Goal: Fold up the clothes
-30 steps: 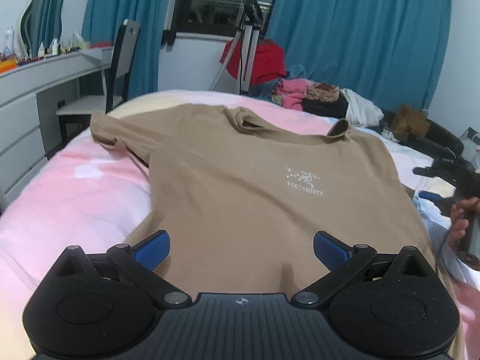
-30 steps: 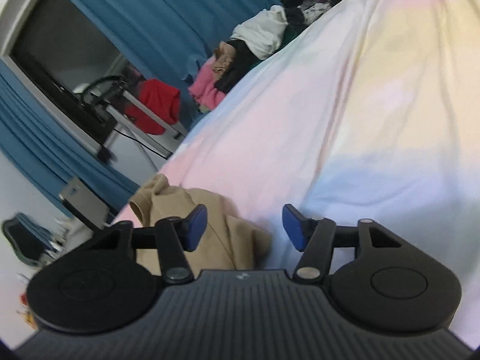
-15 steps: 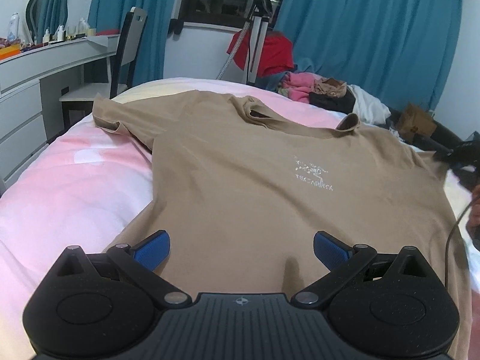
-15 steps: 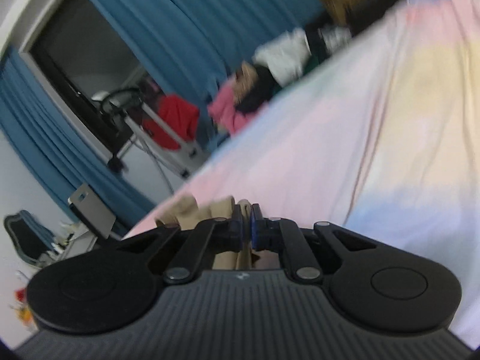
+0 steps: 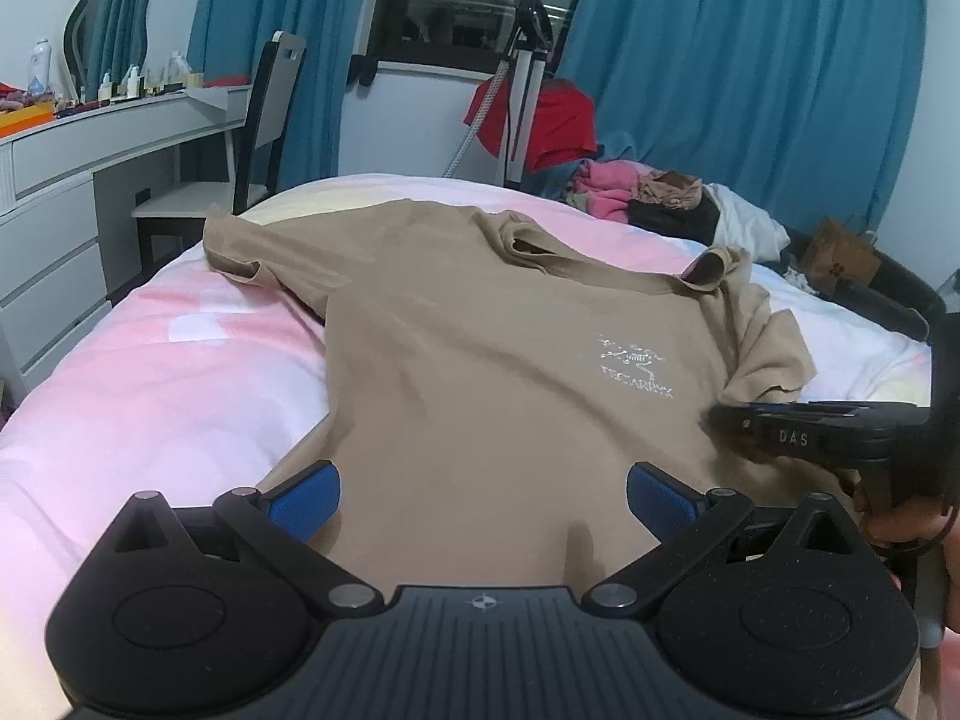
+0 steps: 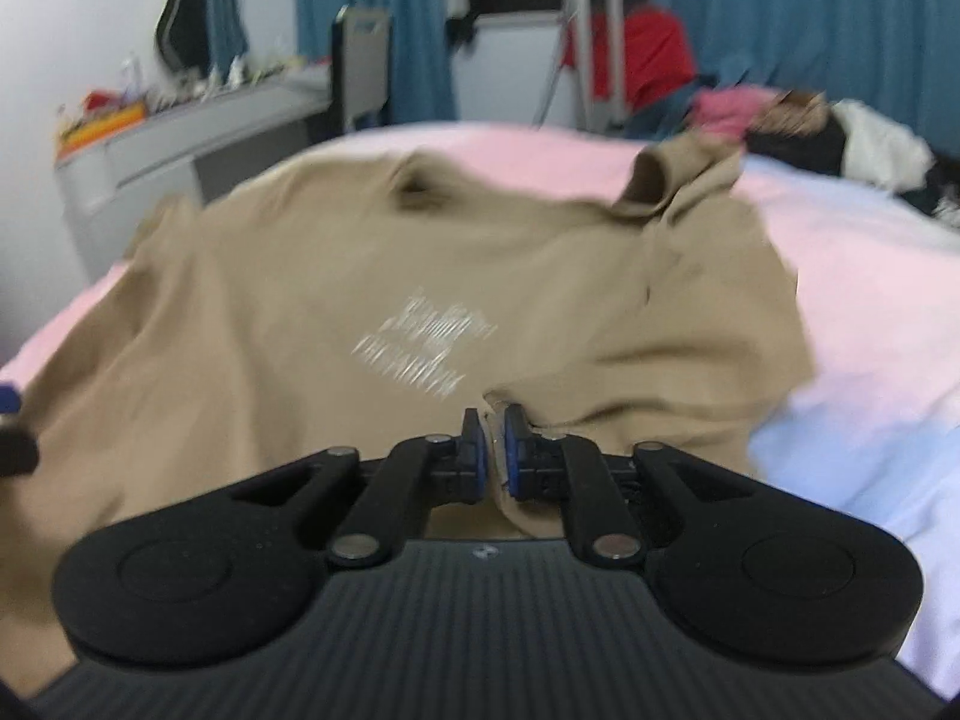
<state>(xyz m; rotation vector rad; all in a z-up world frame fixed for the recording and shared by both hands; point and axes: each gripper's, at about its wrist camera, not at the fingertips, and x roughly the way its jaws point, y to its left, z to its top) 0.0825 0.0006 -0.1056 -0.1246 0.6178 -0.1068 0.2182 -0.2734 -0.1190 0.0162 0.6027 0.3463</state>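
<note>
I see the tan T-shirt lying on the bed, spread over the pink and white sheet, with its white print facing up. Its collar points toward the blue curtains. The sleeve on the left lies flat near the bed edge, and the sleeve on the right is lifted and folded inward over the chest.

My left hand-held gripper hovers over the bottom hem with its jaws released wide; the blue pads stand apart and nothing is between them.

My right hand-held gripper is clenched on a bunch of the shirt fabric at the right side. Its jaws have just opened a little, but the cloth is pressed between the pads. In the left wrist view it comes in from the right edge, just above the shirt. The right wrist view is blurred.

A white desk with a chair stands left of the bed, and a pile of clothes lies at the far end.
</note>
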